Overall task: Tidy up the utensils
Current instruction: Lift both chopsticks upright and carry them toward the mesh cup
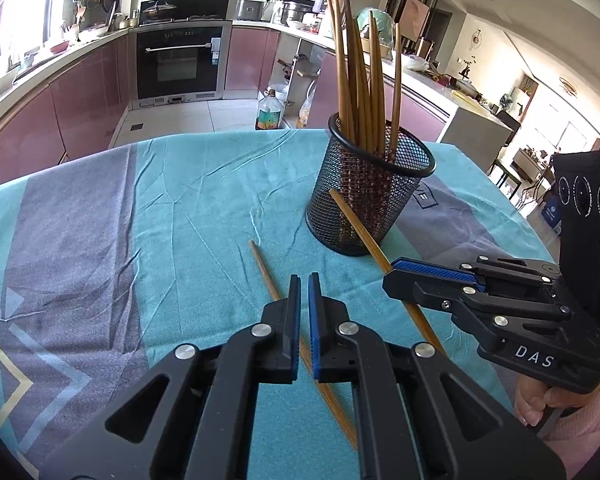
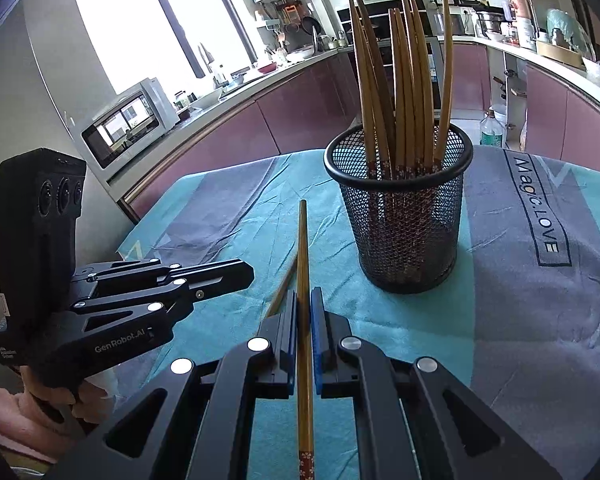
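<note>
A black mesh cup (image 1: 370, 196) (image 2: 400, 208) stands on the table and holds several brown chopsticks (image 1: 360, 68) (image 2: 404, 80). My right gripper (image 2: 304, 300) (image 1: 396, 276) is shut on a single chopstick (image 2: 303, 264) (image 1: 360, 232), held above the cloth just before the cup. Another chopstick (image 1: 268, 276) (image 2: 281, 292) lies flat on the cloth. My left gripper (image 1: 304, 284) (image 2: 248, 276) hovers over that chopstick with its jaws nearly closed and nothing between them.
The table wears a teal and grey cloth (image 1: 140, 220) (image 2: 540, 300). Kitchen counters and an oven (image 1: 180, 64) lie beyond the far edge. A microwave (image 2: 128, 128) stands at the left in the right wrist view.
</note>
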Available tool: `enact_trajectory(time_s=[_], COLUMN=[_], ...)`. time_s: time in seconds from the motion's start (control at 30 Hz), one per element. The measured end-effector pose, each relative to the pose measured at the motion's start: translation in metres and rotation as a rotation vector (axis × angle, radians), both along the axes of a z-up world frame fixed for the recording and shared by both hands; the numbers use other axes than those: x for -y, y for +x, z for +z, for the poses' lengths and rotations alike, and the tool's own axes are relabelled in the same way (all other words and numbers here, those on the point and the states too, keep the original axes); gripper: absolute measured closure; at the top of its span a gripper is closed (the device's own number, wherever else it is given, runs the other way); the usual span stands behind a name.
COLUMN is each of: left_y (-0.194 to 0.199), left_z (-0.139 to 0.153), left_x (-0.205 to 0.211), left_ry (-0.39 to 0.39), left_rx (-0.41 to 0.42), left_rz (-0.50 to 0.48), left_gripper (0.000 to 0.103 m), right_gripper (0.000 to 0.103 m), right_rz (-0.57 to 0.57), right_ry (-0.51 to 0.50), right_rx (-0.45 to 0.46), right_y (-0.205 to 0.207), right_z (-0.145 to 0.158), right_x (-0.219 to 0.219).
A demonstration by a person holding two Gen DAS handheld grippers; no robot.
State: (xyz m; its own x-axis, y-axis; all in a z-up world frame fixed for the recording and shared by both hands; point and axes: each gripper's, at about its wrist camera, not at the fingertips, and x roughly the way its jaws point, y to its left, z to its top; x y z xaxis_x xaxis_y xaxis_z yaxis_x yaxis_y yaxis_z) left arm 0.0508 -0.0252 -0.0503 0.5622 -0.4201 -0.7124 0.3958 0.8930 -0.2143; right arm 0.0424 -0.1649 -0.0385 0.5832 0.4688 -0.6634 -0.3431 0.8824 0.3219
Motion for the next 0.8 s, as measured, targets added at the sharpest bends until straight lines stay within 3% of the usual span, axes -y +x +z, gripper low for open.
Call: enact_trajectory(time_s=[0.4, 0.7, 0.8], left_y=[0.014, 0.02, 0.02], left_z=[-0.033, -0.04, -0.04], left_x=[0.01, 0.022, 0.027], left_ry=[0.086, 0.133, 0.151], left_rx=[-0.076, -0.061, -0.048], left_rz=[0.005, 0.009, 0.02], left_gripper=[0.085, 0.085, 0.09], right_gripper=[0.098, 0.098, 0.098], right_rz=[0.006, 0.005, 0.006], right_ry=[-0.004, 0.001, 0.001], right_rx=[-0.019, -0.023, -0.021], right_y=[0.001, 0.003, 0.003], right_z=[-0.005, -0.008, -0.008], right_x=[-0.004, -0.002, -0.001])
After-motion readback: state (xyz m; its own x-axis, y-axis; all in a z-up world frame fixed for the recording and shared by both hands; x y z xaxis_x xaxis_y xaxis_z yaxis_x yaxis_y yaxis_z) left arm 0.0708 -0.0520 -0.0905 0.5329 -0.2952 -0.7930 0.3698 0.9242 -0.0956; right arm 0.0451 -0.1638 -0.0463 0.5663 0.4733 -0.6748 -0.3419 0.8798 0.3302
